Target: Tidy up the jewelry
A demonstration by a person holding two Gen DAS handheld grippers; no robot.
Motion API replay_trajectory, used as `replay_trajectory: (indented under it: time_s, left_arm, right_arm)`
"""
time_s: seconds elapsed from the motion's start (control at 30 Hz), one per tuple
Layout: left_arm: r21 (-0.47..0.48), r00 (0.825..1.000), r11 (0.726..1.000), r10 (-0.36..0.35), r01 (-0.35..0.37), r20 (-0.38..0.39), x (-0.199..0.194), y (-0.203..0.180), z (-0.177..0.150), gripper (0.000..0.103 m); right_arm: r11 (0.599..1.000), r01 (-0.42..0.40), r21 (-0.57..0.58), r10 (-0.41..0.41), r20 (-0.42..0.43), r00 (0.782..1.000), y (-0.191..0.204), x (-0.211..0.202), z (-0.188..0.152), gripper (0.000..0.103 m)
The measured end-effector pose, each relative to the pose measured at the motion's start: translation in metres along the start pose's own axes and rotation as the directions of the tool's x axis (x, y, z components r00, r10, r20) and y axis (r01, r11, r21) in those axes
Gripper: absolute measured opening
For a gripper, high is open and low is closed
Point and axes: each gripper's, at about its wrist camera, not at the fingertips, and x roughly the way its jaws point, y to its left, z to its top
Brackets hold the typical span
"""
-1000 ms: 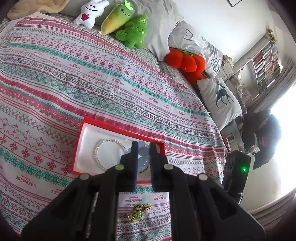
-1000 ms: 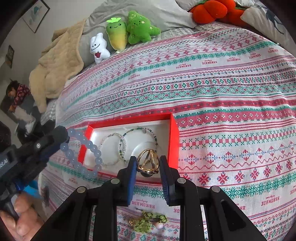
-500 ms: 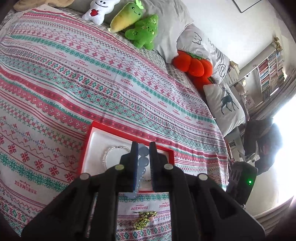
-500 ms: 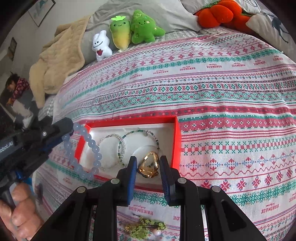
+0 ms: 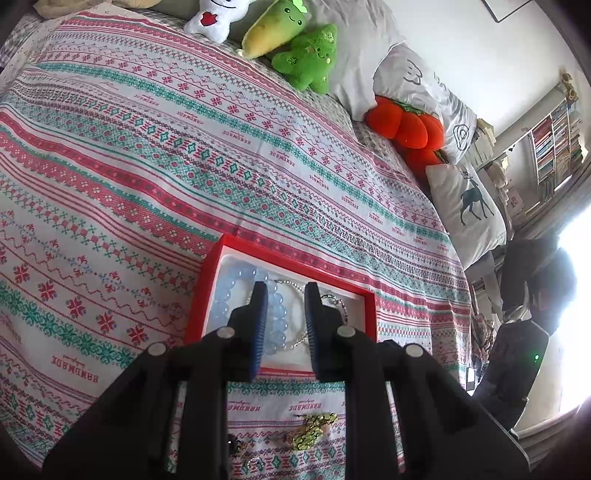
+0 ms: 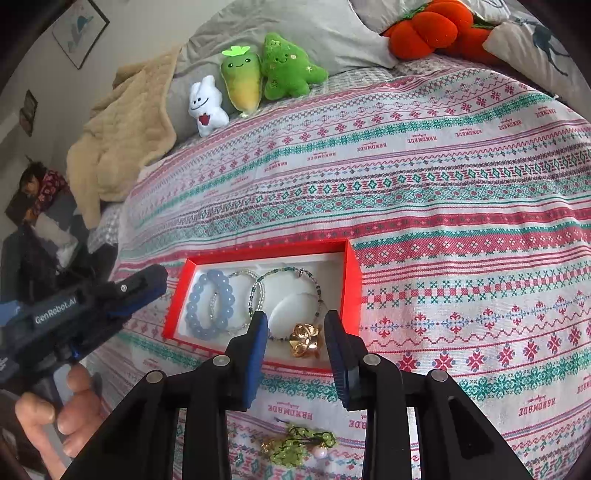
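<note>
Green beaded jewelry (image 6: pixel 301 445) lies nearest on the bedspread (image 6: pixel 461 206), a small tangle with a pale pink bead, just in front of the red box (image 6: pixel 352 280) and outside it. Above it the right tongs (image 6: pixel 295 334) hang over the box's near edge; their jaws are opening, and the gold ring-shaped piece (image 6: pixel 304 341) lies on the white lining between them, with neither pad pressing on it. In the left wrist view the left tongs (image 5: pixel 282 314) also reach over the near edge, jaws opening, the pale blue bead bracelet (image 5: pixel 236 291) showing between and beyond the blue pads, resting on the lining and not gripped. From the right wrist view the left tongs come in from the left, clear of the box, with a person's fingers (image 6: pixel 48 417) on the handle below.

Inside the box, the blue bead bracelet sits at the left end. A clear bead bracelet (image 6: pixel 231 306) lies just beside it and overlaps it, and a thin green-and-dark beaded strand (image 6: pixel 286 275) loops to the right of that, around a raised white oval.

Beyond the box the patterned bedspread runs far to a grey pillow (image 6: pixel 295 26), where a white plush (image 6: pixel 205 107), a yellow-green plush (image 6: pixel 242 83) and a green plush (image 6: pixel 286 66) lean in a row. An orange plush (image 6: pixel 428 27) lies farther right and a beige blanket (image 6: pixel 118 133) is heaped far left.
</note>
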Motion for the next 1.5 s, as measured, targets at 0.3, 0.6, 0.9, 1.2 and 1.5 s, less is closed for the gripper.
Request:
replay_trajectory:
  time_s: [0.3, 0.6, 0.9, 1.2, 1.5]
  left_arm:
    - [0.063, 0.997, 0.995, 0.073, -0.071, -0.026, -0.016, -0.001, -0.019, 0.041]
    - [0.139, 0.984, 0.982, 0.144, -0.129, -0.105, -0.019, -0.003, -0.053, 0.046]
    - [0.195, 0.963, 0.967, 0.200, -0.165, -0.181, -0.011, -0.005, -0.084, 0.046]
    - [0.181, 0.942, 0.961, 0.249, -0.211, -0.224, 0.009, -0.002, -0.103, 0.046]
    - [0.200, 0.912, 0.937, 0.329, -0.285, -0.243, 0.033, -0.004, -0.105, 0.024]
  right_arm:
    - [0.999, -0.011, 0.037, 0.011, 0.000, 1.000, -0.014, -0.016, -0.008, 0.034]
    - [0.998, 0.062, 0.011, -0.061, -0.077, 0.995, -0.016, -0.015, -0.025, 0.034]
    - [0.996, 0.088, -0.034, -0.091, -0.096, 0.991, -0.010, -0.020, -0.038, 0.034]
    - [0.995, 0.098, -0.034, -0.102, -0.130, 0.986, -0.012, -0.018, -0.044, 0.034]
    - [0.995, 0.092, -0.031, -0.095, -0.122, 0.988, -0.018, -0.023, -0.044, 0.033]
